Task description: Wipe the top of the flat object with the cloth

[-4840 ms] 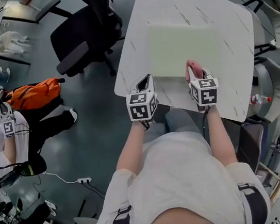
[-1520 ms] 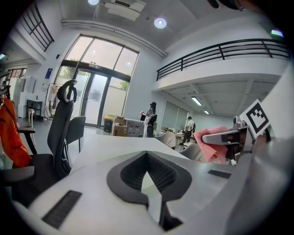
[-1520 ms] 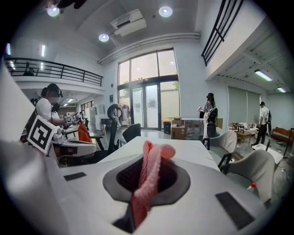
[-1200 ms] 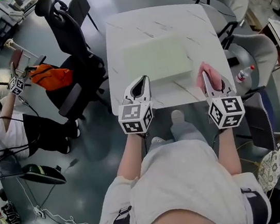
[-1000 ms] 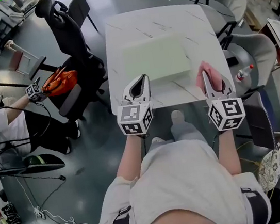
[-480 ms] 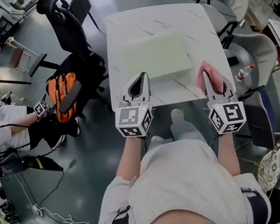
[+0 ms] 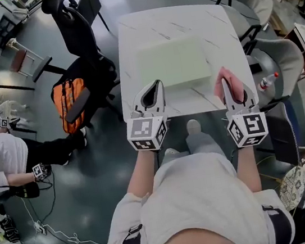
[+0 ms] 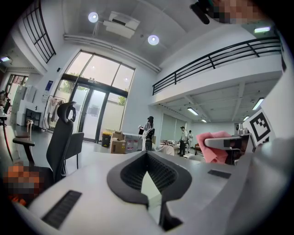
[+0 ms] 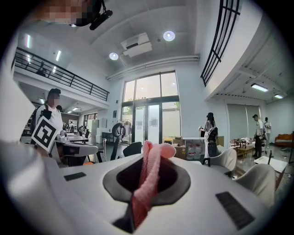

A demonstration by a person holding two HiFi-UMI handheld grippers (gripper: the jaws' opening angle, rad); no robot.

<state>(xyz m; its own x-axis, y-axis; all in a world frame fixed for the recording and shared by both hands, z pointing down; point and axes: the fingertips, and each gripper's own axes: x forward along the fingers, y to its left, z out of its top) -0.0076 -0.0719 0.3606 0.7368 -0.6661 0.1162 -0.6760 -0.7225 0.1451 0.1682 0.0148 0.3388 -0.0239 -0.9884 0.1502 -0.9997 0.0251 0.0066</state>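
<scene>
Big white marble-look surface (image 7: 129, 42) sits ahead of both sets of fingers. Off to the left of the left fingers there's a black office chair (image 7: 78, 36). The pale green flat rectangular pad (image 7: 173, 61) lies just past the left gripper (image 7: 157, 85), whose fingers are clenched on nothing. An orange backpack (image 7: 68, 98) leans by the chair. The right gripper (image 7: 226, 86) has its fingers pinching a crumpled pink cloth (image 7: 219, 82), just right of the pad's near corner. A small plastic bottle (image 7: 265, 80) lies further right.

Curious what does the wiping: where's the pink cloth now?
Head view, right side: the pink cloth is clamped in the right gripper, at the table's near edge, beside the flat green board.
</scene>
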